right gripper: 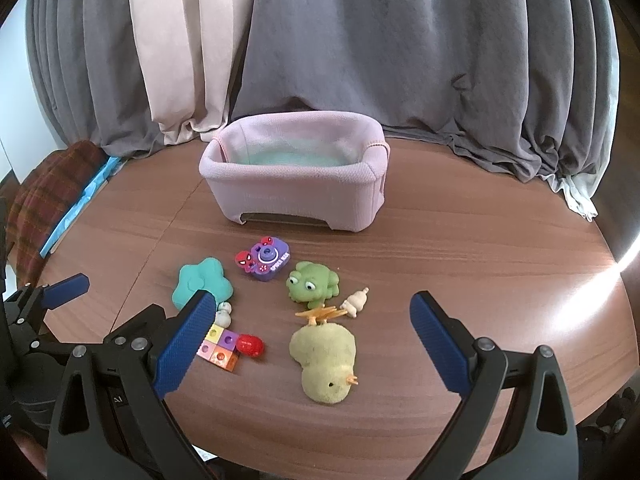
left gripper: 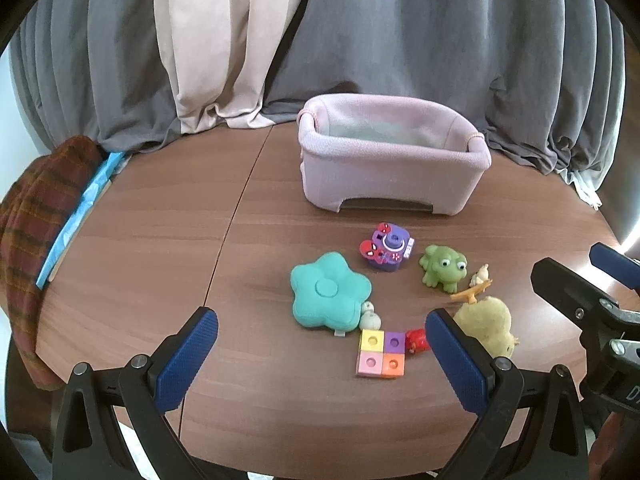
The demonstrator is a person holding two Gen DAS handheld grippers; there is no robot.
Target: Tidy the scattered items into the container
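Biggest thing out here is the brown wooden desk (right gripper: 440, 240), with grey and cream curtains (right gripper: 360, 60) hanging behind it. At the desk's far middle sits the pink fabric basket (right gripper: 296, 196), upright, with a pale teal lining showing inside. Over on the left edge lies a plaid cloth (left gripper: 36, 216) beside a blue strip.

Now the toys, all loose on the desk in front of the basket. The yellow-green plush chick (right gripper: 324, 360) lies on its side nearest the right camera, orange feet pointing toward the basket. The teal flower cushion (left gripper: 328, 290) rests flat to the left. The green frog (right gripper: 312, 284) sits in the middle, just beside the purple toy camera (right gripper: 266, 260) (Spider-Man faces on it). Nearer in, a block of 4 coloured cubes (left gripper: 380, 354) lies flat, with a small red toy (right gripper: 250, 345) touching its right side and a little white figure (left gripper: 370, 318) between the cubes and the cushion. A tiny cream figure (right gripper: 354, 302) lies just right of the frog.

The left claw (left gripper: 322, 354) is spread wide, nothing between its blue pads, low over the near edge. The right claw (right gripper: 314, 340) is equally wide apart and holds nothing, framing the chick.
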